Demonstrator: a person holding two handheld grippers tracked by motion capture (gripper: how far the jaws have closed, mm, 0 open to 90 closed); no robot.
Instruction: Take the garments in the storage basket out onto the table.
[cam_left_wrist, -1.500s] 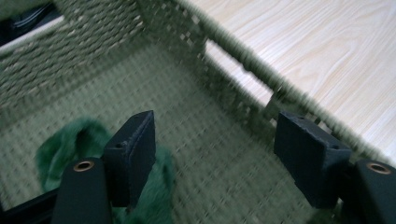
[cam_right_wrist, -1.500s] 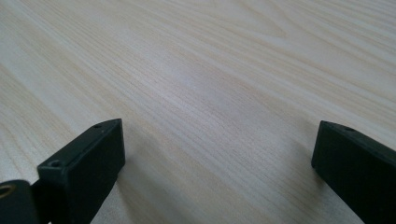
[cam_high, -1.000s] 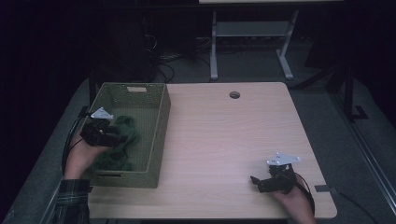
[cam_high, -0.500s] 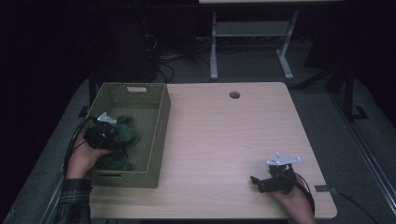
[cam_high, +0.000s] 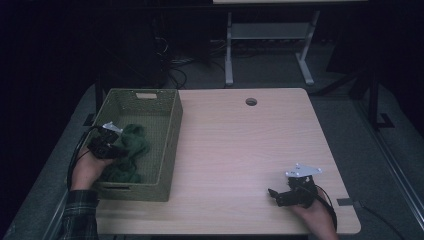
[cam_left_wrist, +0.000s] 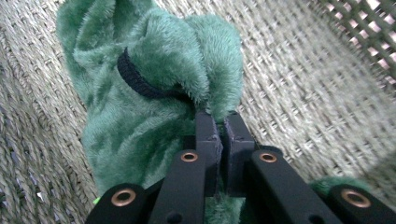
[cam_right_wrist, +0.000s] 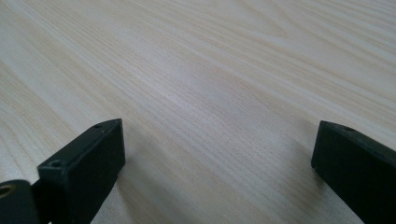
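Observation:
A green fuzzy cloth with a black band lies bunched in the woven green basket at the table's left. My left gripper reaches into the basket from the left. Its jaws have just been closing and are now shut, with a fold of the cloth pinched between the tips of the left gripper. My right gripper rests near the table's front right edge, pointing left. In the right gripper view the right gripper stands wide open over bare wood with nothing between its jaws.
The light wooden table has a round cable hole at the back. The basket's walls surround the cloth and the left gripper. Beyond the table stand a metal frame and loose cables on a dark floor.
My left gripper has edged slightly nearer and lower onto the green cloth inside the basket. The right hand has stayed in place.

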